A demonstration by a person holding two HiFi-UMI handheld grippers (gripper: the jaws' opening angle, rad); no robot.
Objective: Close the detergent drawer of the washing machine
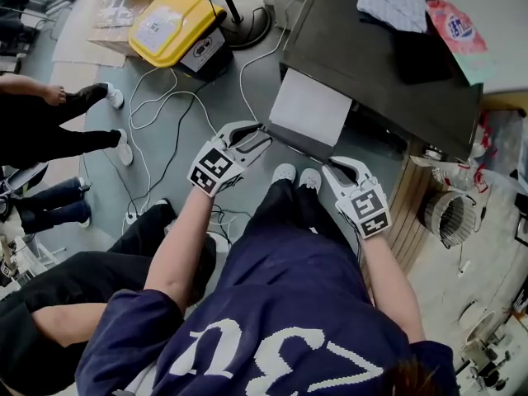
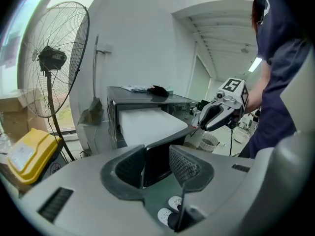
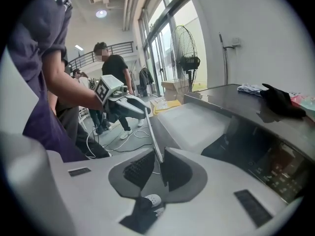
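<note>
Right tool — ribbed pads, boxy drawer

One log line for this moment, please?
detergent drawer: out | left claw: open astride drawer front | right claw: open astride it

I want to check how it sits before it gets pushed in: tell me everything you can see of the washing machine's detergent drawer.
The detergent drawer stands pulled well out of the dark washing machine. It is a whitish, plastic-looking tray with a flat pale top and a thin dark front panel across its outer end. The left claw straddles one end of that panel; the right claw straddles the other, its jaws looking slightly loose around it.
</note>
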